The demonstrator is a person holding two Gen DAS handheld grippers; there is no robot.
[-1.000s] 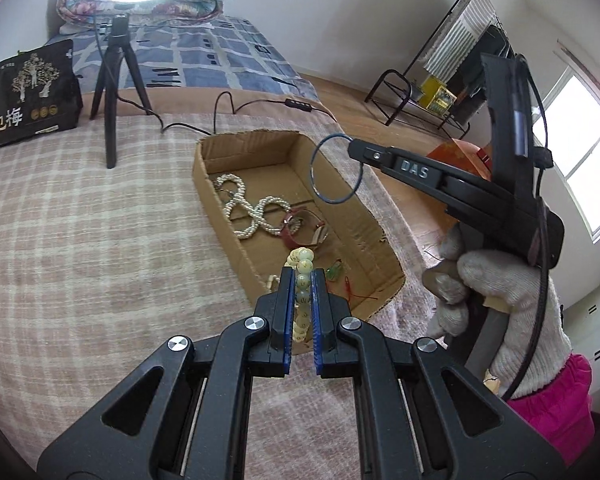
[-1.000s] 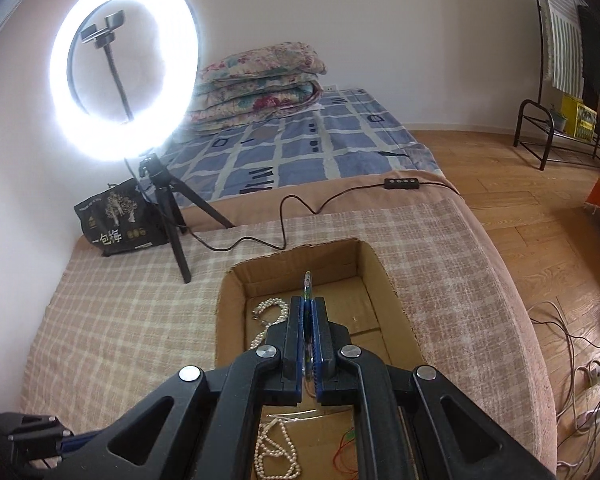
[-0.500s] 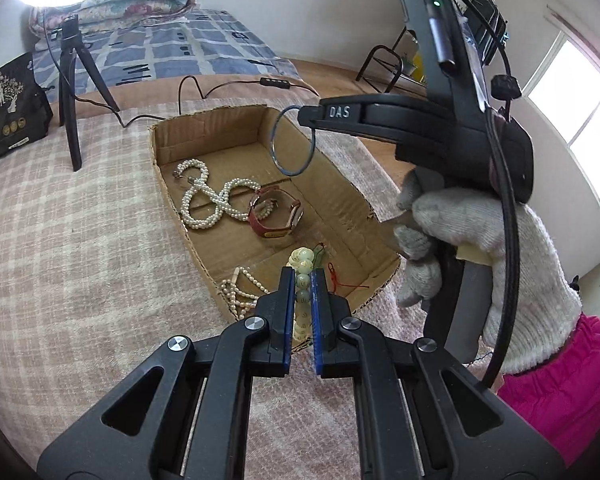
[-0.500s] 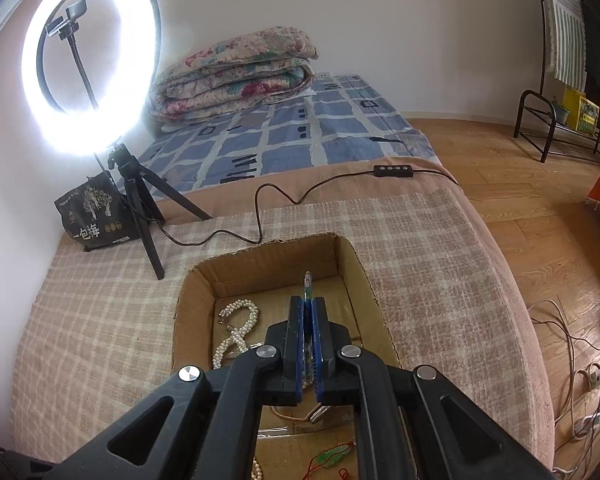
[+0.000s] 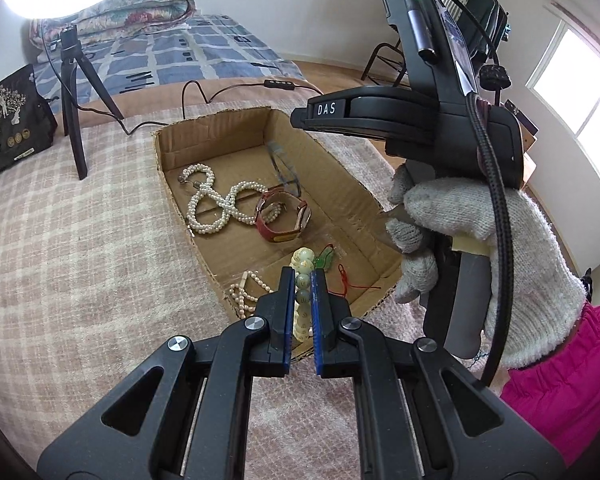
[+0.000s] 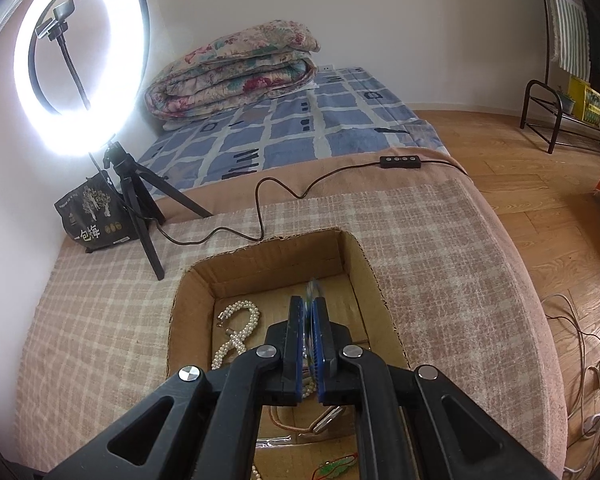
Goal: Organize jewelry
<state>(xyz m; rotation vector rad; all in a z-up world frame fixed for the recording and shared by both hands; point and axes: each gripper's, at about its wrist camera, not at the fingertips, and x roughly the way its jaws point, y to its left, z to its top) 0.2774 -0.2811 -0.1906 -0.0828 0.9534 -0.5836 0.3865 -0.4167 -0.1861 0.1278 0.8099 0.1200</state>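
Note:
A cardboard box [image 5: 340, 176] [image 6: 384, 308] lies on a checked blanket. It holds a pearl necklace [image 5: 216, 204] [image 6: 236, 328], a red watch [image 5: 284, 216], a green pendant on red cord [image 5: 326, 260] and a small pearl strand [image 5: 244, 292]. My left gripper [image 5: 301, 276] is shut on a pale green bead bracelet [image 5: 303, 268] at the box's near edge. My right gripper [image 6: 309, 304] appears in the left wrist view [image 5: 300, 116] above the box. A thin blue bangle [image 5: 284, 168] [image 6: 311, 292] is blurred just below it and still shows between the narrowly parted pads.
A ring light on a tripod [image 6: 140, 200] [image 5: 72, 92] and a black bag [image 5: 8, 124] [image 6: 92, 216] stand at the back left. Its cable and remote [image 6: 400, 162] run behind the box. A folded quilt [image 6: 236, 68] lies on the bed. The floor is to the right.
Both grippers have moved closer over the box. The blue bangle that hung from my right gripper now shows blurred lower in the box, below the fingertips.

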